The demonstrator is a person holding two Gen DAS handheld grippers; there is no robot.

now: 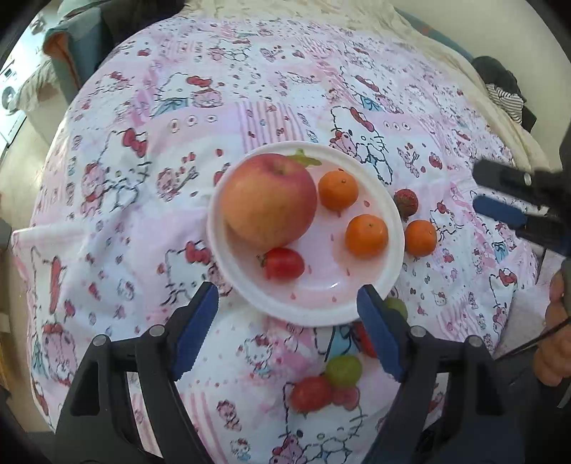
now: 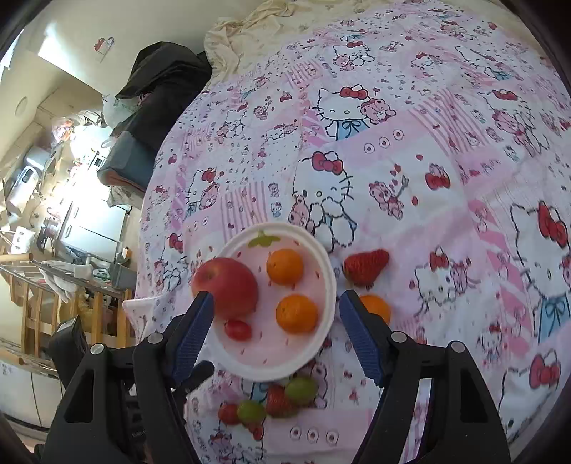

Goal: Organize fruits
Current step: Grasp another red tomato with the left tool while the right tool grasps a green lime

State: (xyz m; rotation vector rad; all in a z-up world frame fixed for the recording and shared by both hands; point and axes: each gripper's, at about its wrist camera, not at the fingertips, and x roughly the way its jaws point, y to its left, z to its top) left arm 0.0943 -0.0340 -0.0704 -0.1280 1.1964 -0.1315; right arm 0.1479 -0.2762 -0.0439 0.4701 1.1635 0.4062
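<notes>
Fruit plate point(image 1: 389, 210) on the bedspread point(image 1: 142, 214)

Both tongs, left point(image 1: 287, 314) and right point(image 2: 276, 316), gape wide and empty; apple point(image 1: 267, 200) at the plate's nine o'clock, strawberry point(image 2: 365, 266) off its three o'clock.

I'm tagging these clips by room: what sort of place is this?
Probably a bedroom or studio flat at home: the plate of fruit sits on a bed's cartoon-print quilt, a rumpled cream blanket lies behind it, and kitchen-like appliances stand beyond.
</notes>
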